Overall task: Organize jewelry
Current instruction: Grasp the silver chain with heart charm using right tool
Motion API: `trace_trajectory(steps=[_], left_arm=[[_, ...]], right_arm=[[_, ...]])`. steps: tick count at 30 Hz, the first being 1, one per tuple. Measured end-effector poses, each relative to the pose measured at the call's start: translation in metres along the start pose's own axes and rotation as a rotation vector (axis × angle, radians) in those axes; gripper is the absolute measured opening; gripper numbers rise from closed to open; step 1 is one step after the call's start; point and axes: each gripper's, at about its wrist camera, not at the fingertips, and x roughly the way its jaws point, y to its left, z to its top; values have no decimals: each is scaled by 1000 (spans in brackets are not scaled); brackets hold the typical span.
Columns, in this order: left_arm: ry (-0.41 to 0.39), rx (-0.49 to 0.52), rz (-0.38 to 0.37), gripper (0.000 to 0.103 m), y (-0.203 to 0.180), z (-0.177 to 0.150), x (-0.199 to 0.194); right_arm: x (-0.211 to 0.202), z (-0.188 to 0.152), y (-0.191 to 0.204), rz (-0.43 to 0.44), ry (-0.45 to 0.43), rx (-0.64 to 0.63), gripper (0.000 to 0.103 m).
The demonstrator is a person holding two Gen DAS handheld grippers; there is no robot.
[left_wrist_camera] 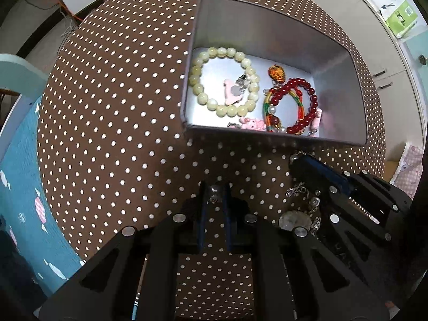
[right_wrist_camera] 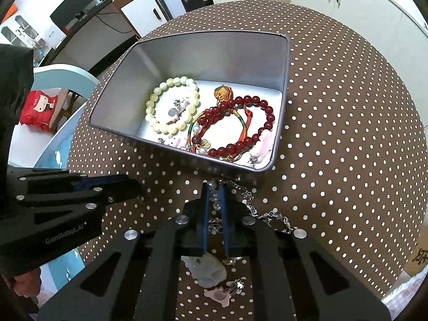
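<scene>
A silver metal tin (left_wrist_camera: 278,34) (right_wrist_camera: 187,53) stands on the dotted brown table. Inside lie a pale green bead bracelet (left_wrist_camera: 203,99) (right_wrist_camera: 171,131), a red bead bracelet (left_wrist_camera: 311,107) (right_wrist_camera: 240,141), a multicolour cord bracelet (left_wrist_camera: 267,109) (right_wrist_camera: 242,121), an amber charm (left_wrist_camera: 276,73) (right_wrist_camera: 223,92) and pink charms. My left gripper (left_wrist_camera: 215,190) is shut on a small clear bead piece (left_wrist_camera: 214,190) just in front of the tin. My right gripper (right_wrist_camera: 214,187) is shut on a silver chain with clear beads (right_wrist_camera: 251,200), which trails right. A white carved pendant (right_wrist_camera: 207,268) and pink charm (right_wrist_camera: 219,294) lie under it.
The right gripper's body (left_wrist_camera: 347,187) sits right of my left one, over the chain and a round pendant (left_wrist_camera: 295,220). The left gripper's body (right_wrist_camera: 67,195) shows at left. A blue chair (left_wrist_camera: 18,133) stands left of the table. White cabinets (right_wrist_camera: 361,2) stand behind.
</scene>
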Motion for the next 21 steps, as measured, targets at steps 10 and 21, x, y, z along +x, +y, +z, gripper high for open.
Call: trace_trajectory(steps=[10,21], left_arm=[[-40,-20,-19,10,24,-12,-32],[-135,-33,-59,10,32,-20,-87]], right_arm=[[-19,-8,-11,44,8,84,6],[-67,-6,-9,82,-94,134,6]])
